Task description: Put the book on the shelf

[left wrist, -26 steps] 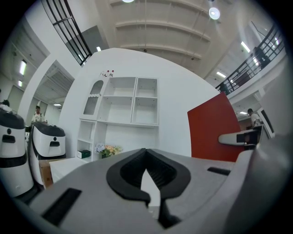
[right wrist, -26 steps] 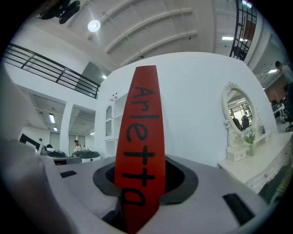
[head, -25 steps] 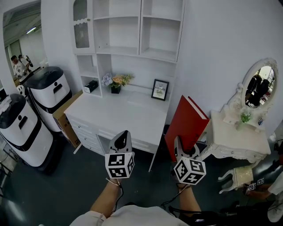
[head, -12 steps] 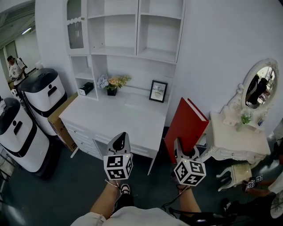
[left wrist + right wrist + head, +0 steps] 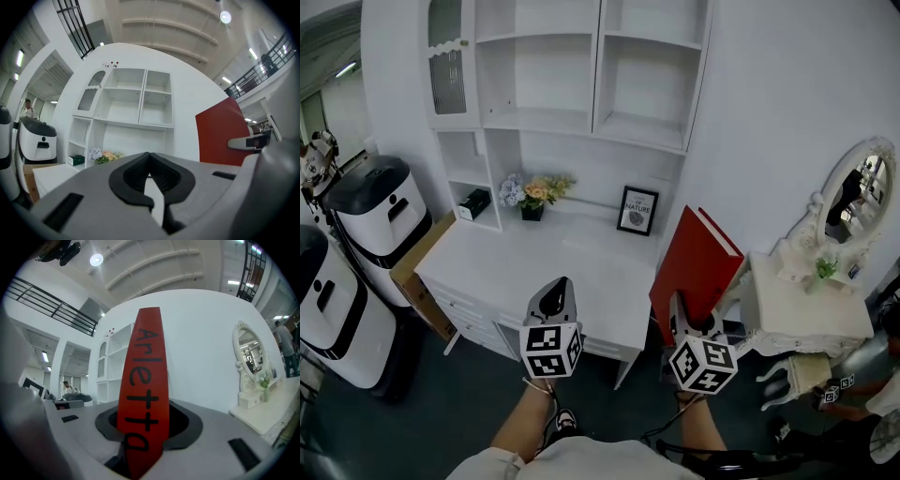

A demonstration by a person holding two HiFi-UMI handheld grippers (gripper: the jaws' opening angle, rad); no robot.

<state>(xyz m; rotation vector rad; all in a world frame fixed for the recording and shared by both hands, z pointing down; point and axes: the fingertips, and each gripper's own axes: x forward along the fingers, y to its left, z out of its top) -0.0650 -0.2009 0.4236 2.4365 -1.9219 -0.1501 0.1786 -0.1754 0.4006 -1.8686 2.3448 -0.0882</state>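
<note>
A large red book (image 5: 698, 264) stands upright in my right gripper (image 5: 688, 323), which is shut on its lower edge; its spine (image 5: 143, 394) fills the middle of the right gripper view. The book hangs just right of the white desk (image 5: 534, 262). My left gripper (image 5: 554, 298) is shut and empty, held level over the desk's front edge. The white shelf unit (image 5: 581, 75) with open compartments rises behind the desk, also seen as the shelf unit (image 5: 136, 101) in the left gripper view. The book (image 5: 220, 133) shows at that view's right.
On the desk's back stand a flower pot (image 5: 532, 195), a framed picture (image 5: 637, 209) and a small dark box (image 5: 474, 202). Two white machines (image 5: 366, 211) stand at the left. A white dressing table (image 5: 806, 309) with an oval mirror (image 5: 853, 197) is at the right.
Both grippers and the book have come closer to the desk and shelf unit, which now sit lower and larger in the head view. The grip on the book is unchanged.
</note>
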